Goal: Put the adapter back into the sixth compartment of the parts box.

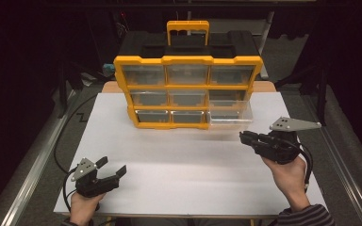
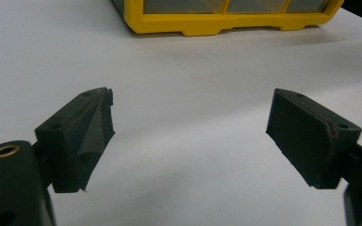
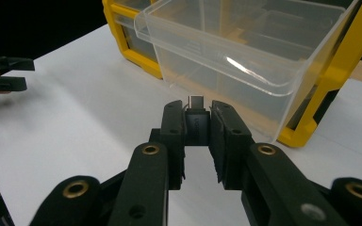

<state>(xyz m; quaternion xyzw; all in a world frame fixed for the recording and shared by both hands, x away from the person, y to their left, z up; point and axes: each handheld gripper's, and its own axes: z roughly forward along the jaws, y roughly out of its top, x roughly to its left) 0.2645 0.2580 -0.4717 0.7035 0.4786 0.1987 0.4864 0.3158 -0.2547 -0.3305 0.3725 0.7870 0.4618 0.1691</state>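
Note:
A yellow organizer (image 1: 187, 89) with clear drawers stands upright at the back of the white table (image 1: 188, 165). Its bottom right drawer (image 1: 230, 118) is pulled out; in the right gripper view this clear drawer (image 3: 245, 52) looks empty. My right gripper (image 3: 197, 117) is shut on a small dark USB-C adapter (image 3: 197, 123), its metal plug pointing toward the drawer. In the high view the right gripper (image 1: 244, 137) hovers just in front of the open drawer. My left gripper (image 1: 112, 168) rests open near the table's front left, with nothing between its pads (image 2: 96, 127).
The organizer's yellow carry handle (image 1: 187, 29) sticks up at the back over a black case. The yellow frame base (image 2: 226, 21) lies ahead of the left gripper. A black cable (image 1: 61, 141) runs along the table's left side.

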